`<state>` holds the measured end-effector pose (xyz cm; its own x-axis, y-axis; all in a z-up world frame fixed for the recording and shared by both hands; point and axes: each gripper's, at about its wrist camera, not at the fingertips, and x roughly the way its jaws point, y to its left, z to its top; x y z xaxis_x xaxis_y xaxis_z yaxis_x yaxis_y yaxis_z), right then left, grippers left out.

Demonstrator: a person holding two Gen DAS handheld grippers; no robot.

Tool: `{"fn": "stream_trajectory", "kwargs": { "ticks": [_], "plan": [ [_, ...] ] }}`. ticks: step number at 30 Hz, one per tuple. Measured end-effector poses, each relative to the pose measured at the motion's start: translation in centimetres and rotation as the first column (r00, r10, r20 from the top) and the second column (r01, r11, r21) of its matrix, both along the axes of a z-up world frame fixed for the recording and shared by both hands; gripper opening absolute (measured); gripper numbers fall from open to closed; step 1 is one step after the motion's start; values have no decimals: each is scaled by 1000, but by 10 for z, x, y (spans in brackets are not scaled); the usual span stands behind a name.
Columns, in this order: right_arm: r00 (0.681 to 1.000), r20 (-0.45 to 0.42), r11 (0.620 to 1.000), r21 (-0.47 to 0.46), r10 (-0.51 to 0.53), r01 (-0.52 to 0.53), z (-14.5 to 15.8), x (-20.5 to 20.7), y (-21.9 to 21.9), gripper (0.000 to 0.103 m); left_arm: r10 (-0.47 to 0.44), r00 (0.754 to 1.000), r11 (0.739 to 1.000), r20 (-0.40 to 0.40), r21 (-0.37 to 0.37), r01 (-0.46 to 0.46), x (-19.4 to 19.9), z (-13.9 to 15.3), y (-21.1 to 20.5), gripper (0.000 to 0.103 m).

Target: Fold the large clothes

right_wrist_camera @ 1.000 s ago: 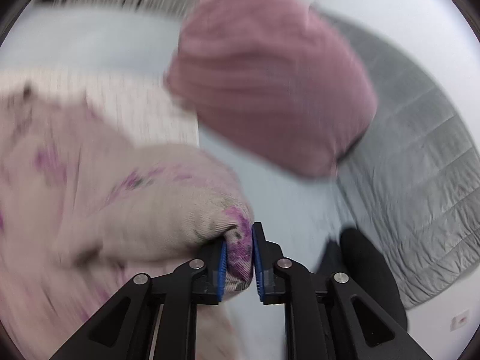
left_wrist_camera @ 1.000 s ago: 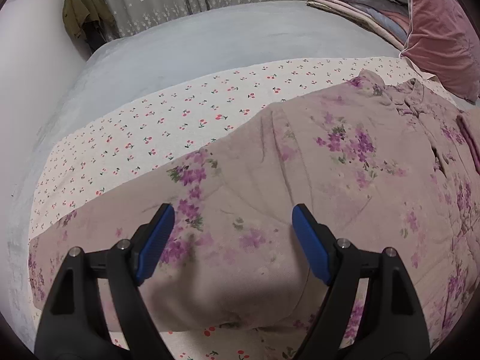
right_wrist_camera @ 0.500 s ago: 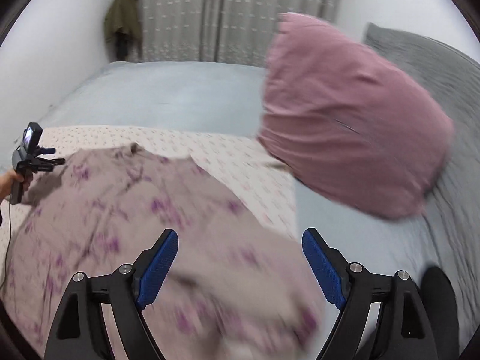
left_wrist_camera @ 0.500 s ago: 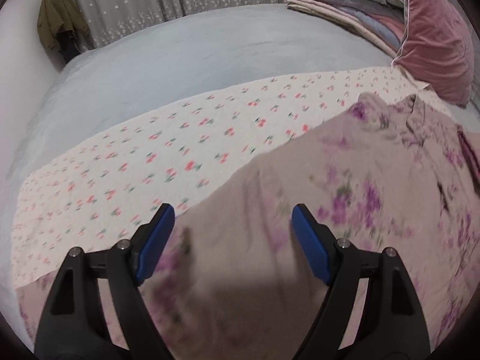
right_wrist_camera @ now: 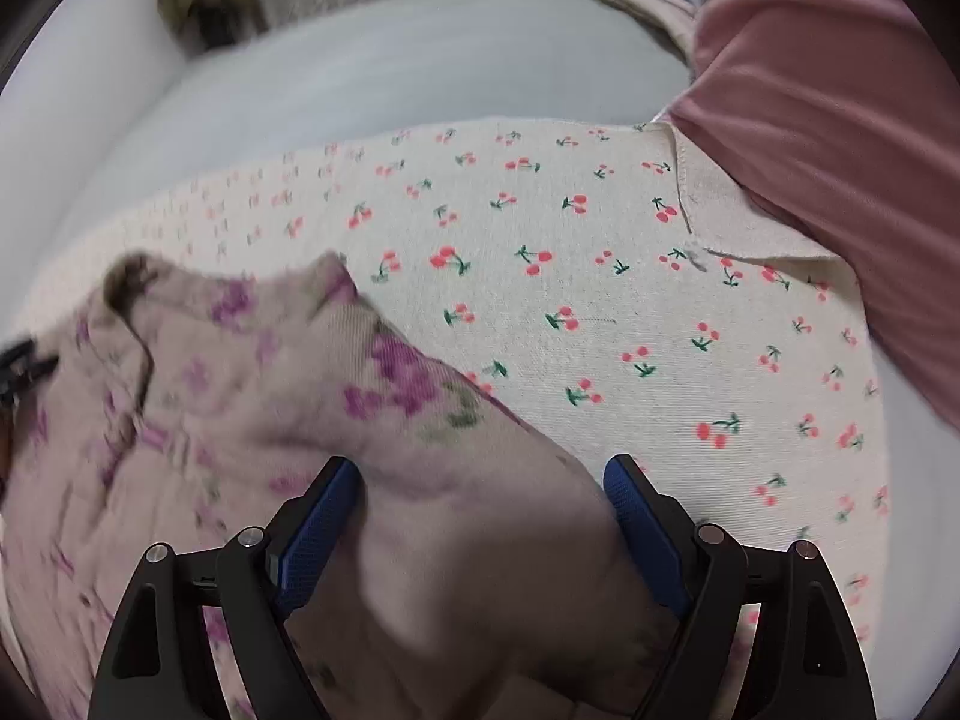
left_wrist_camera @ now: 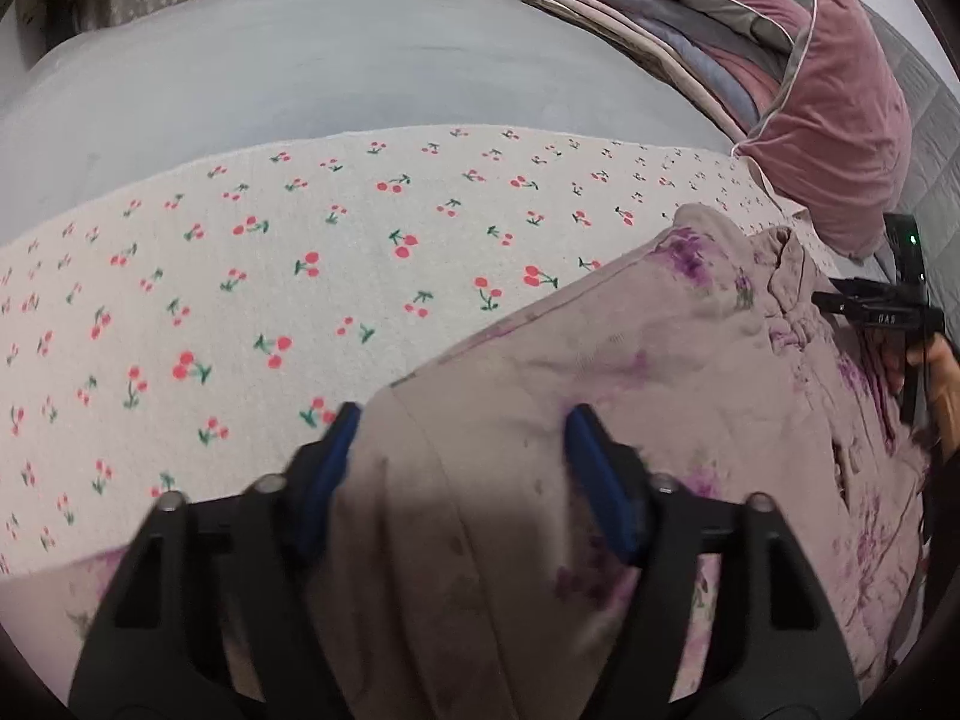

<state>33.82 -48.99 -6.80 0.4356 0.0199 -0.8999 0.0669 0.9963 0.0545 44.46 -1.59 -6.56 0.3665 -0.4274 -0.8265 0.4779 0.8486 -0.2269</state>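
Note:
A large dusty-pink garment with purple flowers (left_wrist_camera: 630, 372) lies on a cherry-print sheet (left_wrist_camera: 300, 252) on the bed. It also shows in the right wrist view (right_wrist_camera: 252, 396), collar at the far left. My left gripper (left_wrist_camera: 462, 432) is open, its blue pads on either side of a folded fabric edge. My right gripper (right_wrist_camera: 480, 480) is open over a raised fold of the garment. The right gripper also shows at the right edge of the left wrist view (left_wrist_camera: 870, 312).
A pink pillow (left_wrist_camera: 840, 120) and stacked folded blankets (left_wrist_camera: 660, 18) sit at the bed's right end; the pillow also shows in the right wrist view (right_wrist_camera: 840, 120). Grey bedcover (left_wrist_camera: 300, 60) lies beyond the sheet. Curtains and a hanging coat (right_wrist_camera: 192, 6) stand behind.
My right gripper let go of the sleeve it held and opened, then swung down over the garment. My left gripper stayed open and moved closer over the fabric edge.

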Motion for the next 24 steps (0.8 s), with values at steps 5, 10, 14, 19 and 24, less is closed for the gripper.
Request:
{"fn": "stream_trajectory", "kwargs": {
  "ticks": [5,10,14,19,24],
  "plan": [
    [999,47,993,-119,26,-20,13,-18,32,16,140,990,985,9,-99,-138,-25,14,27,16],
    [970,240,969,-247,38,23,66,-34,85,12,271,920,962,283,-91,-256,-68,75,53,13],
    [922,381,968,-248,60,40,107,-19,126,12,327,851,944,411,-93,-317,-70,118,84,13],
    [937,344,960,-278,58,43,60,31,161,13,351,844,913,406,53,-405,-45,67,92,14],
    [978,200,899,-435,51,42,-14,59,184,29,360,897,888,257,202,-414,-15,-1,77,30]
  ]
}}
